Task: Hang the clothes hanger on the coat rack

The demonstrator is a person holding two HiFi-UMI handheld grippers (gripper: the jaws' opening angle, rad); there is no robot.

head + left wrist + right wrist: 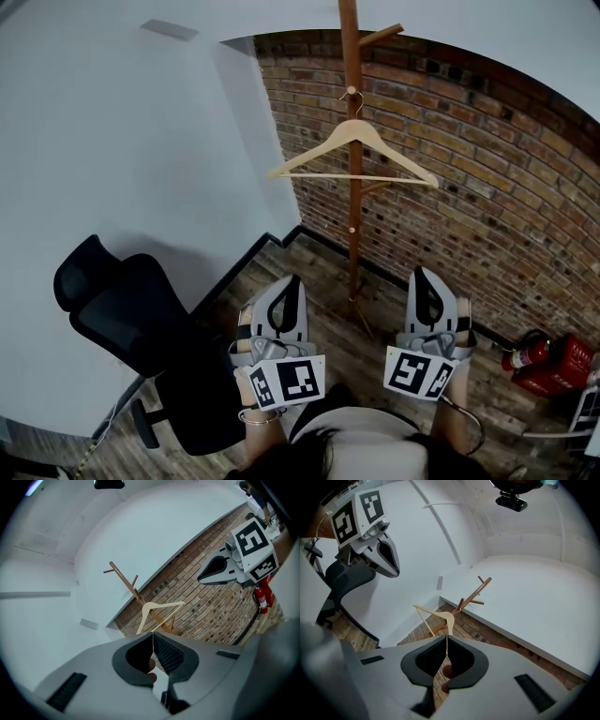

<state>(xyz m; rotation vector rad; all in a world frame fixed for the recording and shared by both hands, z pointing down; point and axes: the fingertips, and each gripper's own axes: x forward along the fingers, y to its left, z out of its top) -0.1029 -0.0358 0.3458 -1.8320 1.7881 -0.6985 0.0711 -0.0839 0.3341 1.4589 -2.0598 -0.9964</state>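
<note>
The left tongs (153,638) are pressed together with nothing between them. The right tongs (446,640) are likewise closed and empty, and in each gripper view only a thin seam shows between the dark pads. Both are held level in front of the person, side by side but apart. Each carries a marker cube (286,380) at its rear, and both aim at the coat rack (349,56). Neither touches anything. The wooden clothes hanger (359,131) is well ahead of them, hanging by its hook high on the rack's pole, with its crossbar roughly level and crossing the pole. The rack stands on the wooden floor (323,323) close to the brick wall (469,187), near the corner where that wall meets the white wall (122,141). A black office chair (131,323) stands on the floor to the left of the left tongs, beside the white wall. A red fire extinguisher (527,354) sits at the foot of the brick wall on the right.
</note>
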